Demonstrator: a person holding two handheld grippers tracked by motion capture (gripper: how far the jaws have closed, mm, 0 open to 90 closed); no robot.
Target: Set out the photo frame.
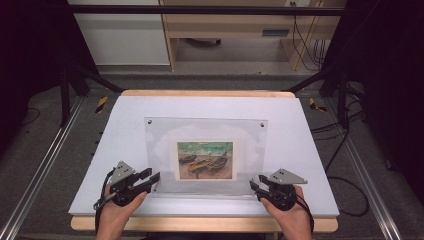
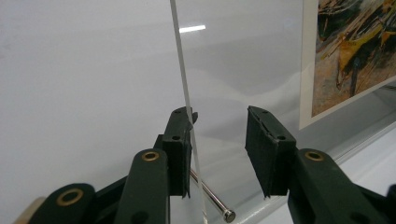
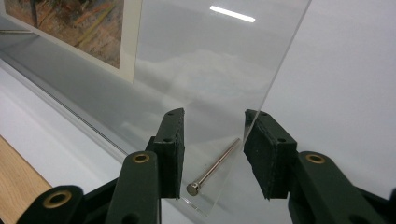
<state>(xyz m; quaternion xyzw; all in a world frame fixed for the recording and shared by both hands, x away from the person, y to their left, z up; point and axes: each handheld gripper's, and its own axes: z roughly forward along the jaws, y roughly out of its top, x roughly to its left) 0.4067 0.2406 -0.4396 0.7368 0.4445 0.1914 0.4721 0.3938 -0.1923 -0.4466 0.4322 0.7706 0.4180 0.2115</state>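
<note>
A clear acrylic picture frame (image 1: pixel 250 145) lies on the white tabletop (image 1: pixel 310 150), with a painted print of boats (image 1: pixel 205 160) in its middle. My left gripper (image 1: pixel 152 177) is at the frame's near left corner. In the left gripper view its jaws (image 2: pixel 219 116) straddle the sheet's edge (image 2: pixel 184 79), which rests against one pad, while the other pad stands off; a metal pin (image 2: pixel 212 198) pokes out below. My right gripper (image 1: pixel 254 184) is at the near right corner. There its jaws (image 3: pixel 212 114) stand apart around a pin (image 3: pixel 212 168) and the sheet's corner (image 3: pixel 261 93).
The print (image 2: pixel 350 51) shows beyond the left jaws, and the same print (image 3: pixel 74 23) shows at the upper left of the right gripper view. A wooden table edge (image 1: pixel 200 224) runs along the front. Black stand legs (image 1: pixel 67 85) and cables (image 1: pixel 345 150) flank the table.
</note>
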